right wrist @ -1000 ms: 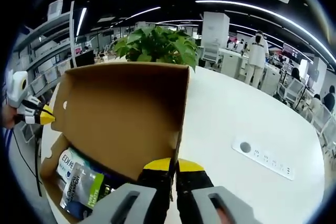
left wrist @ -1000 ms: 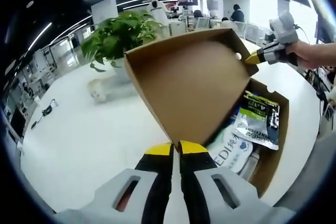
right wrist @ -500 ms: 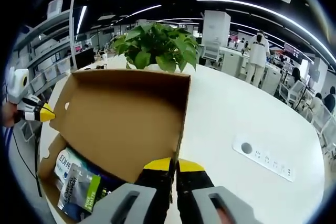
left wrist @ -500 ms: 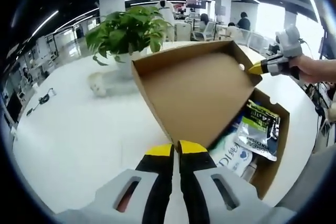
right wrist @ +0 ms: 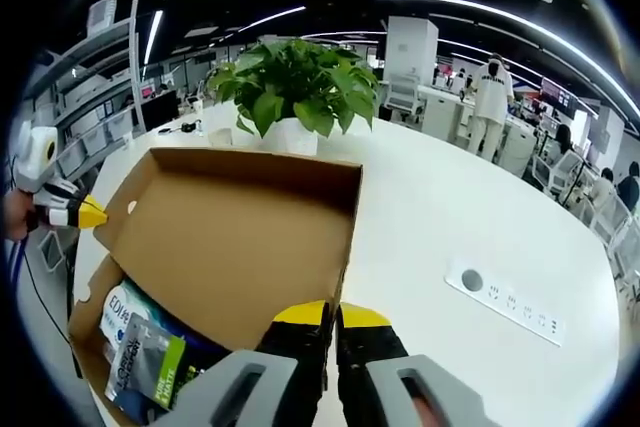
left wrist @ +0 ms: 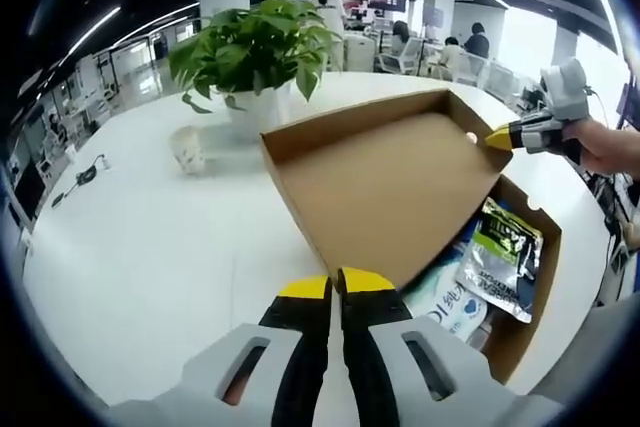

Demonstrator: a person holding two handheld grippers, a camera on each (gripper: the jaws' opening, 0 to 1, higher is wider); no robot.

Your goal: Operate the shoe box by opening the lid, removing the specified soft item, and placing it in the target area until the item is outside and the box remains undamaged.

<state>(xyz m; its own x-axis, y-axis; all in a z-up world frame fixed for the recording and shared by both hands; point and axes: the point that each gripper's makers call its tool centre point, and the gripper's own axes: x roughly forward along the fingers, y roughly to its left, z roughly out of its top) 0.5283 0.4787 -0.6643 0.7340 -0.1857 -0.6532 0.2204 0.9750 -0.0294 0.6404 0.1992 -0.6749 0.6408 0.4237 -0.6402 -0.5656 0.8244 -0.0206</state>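
Shoe box brown cardboard, lid raised, packets inside

Plain brown cardboard shoe box with matching brown raised lid, unprinted inside. Inside it: grey-and-green foil pouch with white text, white soft pack with blue lettering. Black gripper jaws with yellow tips on grey bodies; glossy white round table, green leafy plant in white pot.
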